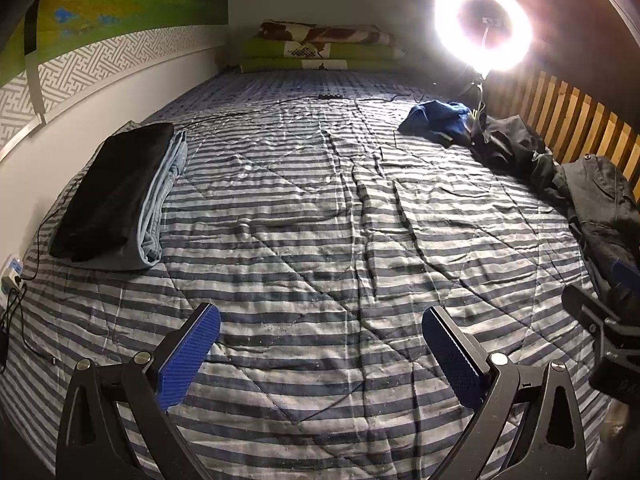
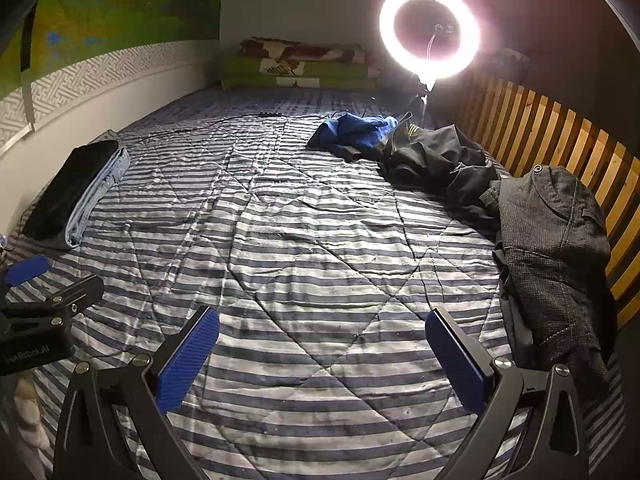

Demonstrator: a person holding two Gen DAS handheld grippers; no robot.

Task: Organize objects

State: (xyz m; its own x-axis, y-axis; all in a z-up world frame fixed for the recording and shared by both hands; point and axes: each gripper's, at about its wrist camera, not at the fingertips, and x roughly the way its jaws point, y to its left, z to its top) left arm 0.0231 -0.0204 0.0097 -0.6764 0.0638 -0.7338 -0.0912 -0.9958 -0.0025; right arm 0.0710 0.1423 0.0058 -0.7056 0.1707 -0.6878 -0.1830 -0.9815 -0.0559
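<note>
A folded stack, a black garment point(image 1: 108, 192) on light blue jeans point(image 1: 160, 208), lies at the bed's left; it also shows in the right wrist view point(image 2: 68, 194). Loose clothes lie along the right side: a blue garment point(image 2: 356, 130), a black garment point(image 2: 440, 164) and a grey tweed jacket point(image 2: 552, 248). In the left wrist view they are the blue garment point(image 1: 436, 118), the black one point(image 1: 508, 144) and the jacket point(image 1: 600, 200). My left gripper point(image 1: 320, 348) is open and empty above the striped quilt. My right gripper point(image 2: 322, 350) is open and empty, left of the jacket.
A striped quilt point(image 1: 320, 220) covers the bed. A lit ring light point(image 2: 430, 32) stands at the far right, its cable point(image 2: 208, 122) running across the quilt. Folded blankets point(image 2: 300, 66) are stacked at the head. A wooden slat rail point(image 2: 560, 136) borders the right; a wall the left.
</note>
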